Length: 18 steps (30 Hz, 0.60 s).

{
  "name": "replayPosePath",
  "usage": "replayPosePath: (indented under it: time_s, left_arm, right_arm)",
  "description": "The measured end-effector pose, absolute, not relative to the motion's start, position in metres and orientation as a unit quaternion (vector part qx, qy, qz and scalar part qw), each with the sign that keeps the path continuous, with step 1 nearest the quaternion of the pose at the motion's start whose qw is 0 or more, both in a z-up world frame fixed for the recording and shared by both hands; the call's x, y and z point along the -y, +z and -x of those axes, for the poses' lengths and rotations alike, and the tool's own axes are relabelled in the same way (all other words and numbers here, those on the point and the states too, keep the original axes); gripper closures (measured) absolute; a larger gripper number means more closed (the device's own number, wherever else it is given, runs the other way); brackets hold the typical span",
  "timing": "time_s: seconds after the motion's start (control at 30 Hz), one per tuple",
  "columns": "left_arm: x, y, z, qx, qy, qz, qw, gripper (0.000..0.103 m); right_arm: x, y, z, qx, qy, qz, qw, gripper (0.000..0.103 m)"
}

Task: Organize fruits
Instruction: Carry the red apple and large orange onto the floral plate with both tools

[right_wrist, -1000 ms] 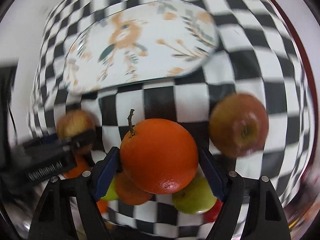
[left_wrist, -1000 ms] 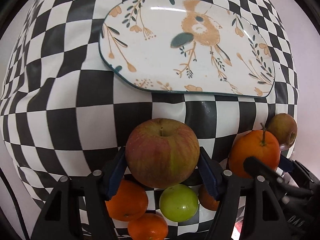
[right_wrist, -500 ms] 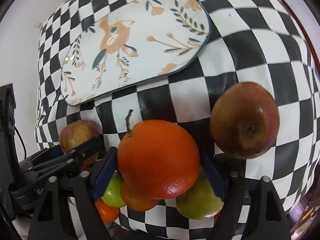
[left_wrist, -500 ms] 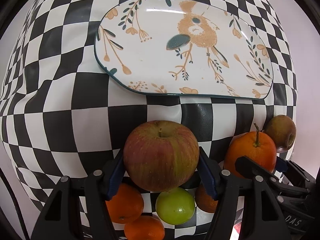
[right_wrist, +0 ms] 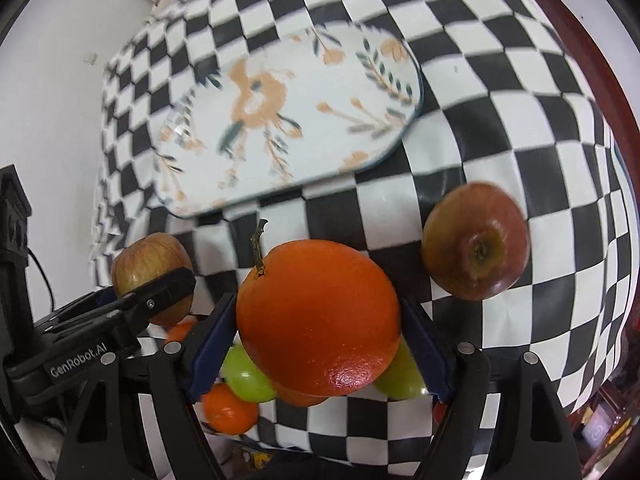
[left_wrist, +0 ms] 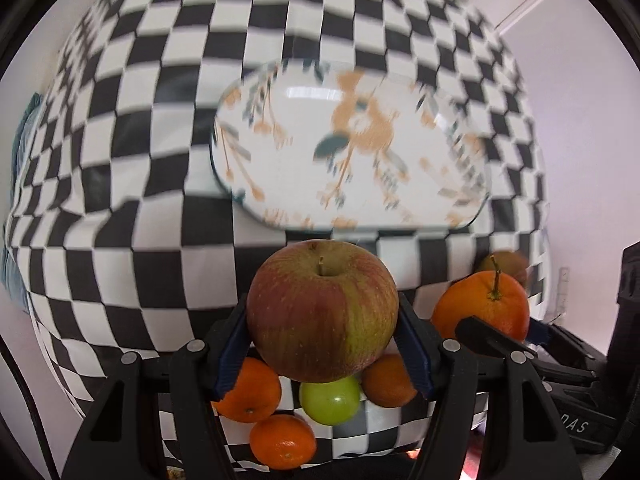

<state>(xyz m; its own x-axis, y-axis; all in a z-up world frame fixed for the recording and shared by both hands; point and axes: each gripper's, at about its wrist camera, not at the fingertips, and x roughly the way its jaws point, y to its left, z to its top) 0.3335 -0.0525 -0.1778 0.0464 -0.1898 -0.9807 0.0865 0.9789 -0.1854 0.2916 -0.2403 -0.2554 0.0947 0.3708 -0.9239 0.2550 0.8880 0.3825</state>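
My left gripper [left_wrist: 322, 344] is shut on a red-green apple [left_wrist: 322, 312], held above the checkered table. My right gripper [right_wrist: 316, 340] is shut on a large orange with a stem [right_wrist: 318, 316]. It also shows in the left wrist view [left_wrist: 482, 304], at the right. The left-held apple shows in the right wrist view [right_wrist: 150, 264], at the left. An oval white plate with orange flower pattern [left_wrist: 352, 148] lies empty farther on, also in the right wrist view [right_wrist: 288, 120]. A dark red apple [right_wrist: 476, 240] lies on the cloth to the right.
Below the grippers lie small oranges [left_wrist: 250, 394] [left_wrist: 282, 442] [left_wrist: 386, 380] and a green fruit [left_wrist: 330, 400]. In the right wrist view, green fruits [right_wrist: 246, 376] [right_wrist: 400, 376] and a small orange [right_wrist: 228, 408] lie there. The black-and-white checkered cloth [left_wrist: 132, 160] covers the table; white walls surround it.
Both grippers have risen and drawn back with their fruit; the plate now looks smaller and farther away. Both grips are unchanged.
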Motion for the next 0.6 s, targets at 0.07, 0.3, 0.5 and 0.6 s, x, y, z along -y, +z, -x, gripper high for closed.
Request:
replayPosePath:
  time_s: [0.07, 0.3, 0.5, 0.6]
  left_arm:
    - [0.052, -0.162, -0.342, -0.674, -0.103, 0.047, 0.73, 0.039]
    - [0.062, -0.132, -0.397, -0.658, -0.114, 0.058, 0.742, 0.039]
    - [0.076, -0.167, -0.462, -0.688, -0.092, 0.061, 0.717, 0.039]
    - [0.083, -0.195, -0.484, -0.716, -0.086, 0.061, 0.69, 0.039]
  right_arm:
    - [0.245, -0.237, -0.3, -0.659, 0.051, -0.242, 0.71, 0.021]
    - [0.262, -0.201, -0.357, -0.637, 0.067, -0.244, 0.728, 0.021]
    - [0.261, -0.227, -0.428, -0.66, 0.05, -0.193, 0.724, 0.021]
    - [0.262, -0.247, -0.454, -0.678, 0.042, -0.176, 0.713, 0.021]
